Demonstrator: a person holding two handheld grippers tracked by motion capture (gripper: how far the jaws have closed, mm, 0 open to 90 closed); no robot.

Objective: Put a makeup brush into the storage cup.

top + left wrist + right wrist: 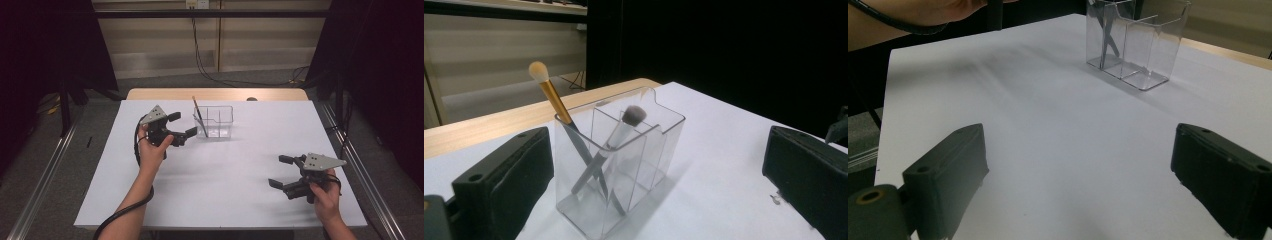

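Note:
A clear acrylic organizer (214,121) (624,160) (1138,40) stands on the white table (225,200) at the far middle. Two makeup brushes lean in its left compartment: a gold-handled brush (198,112) (555,97) with a pale tip, and a silver brush (621,131) with a dark head. My left gripper (182,125) (659,145) is open just left of the organizer, jaws pointing at it and apart from it, nothing between them. My right gripper (280,171) (1078,165) is open and empty over the table's near right.
A wooden strip (215,94) runs along the table's far edge, with a small dark object (252,99) on it. Metal rails (45,175) flank the table on the floor. The white surface between the grippers is bare.

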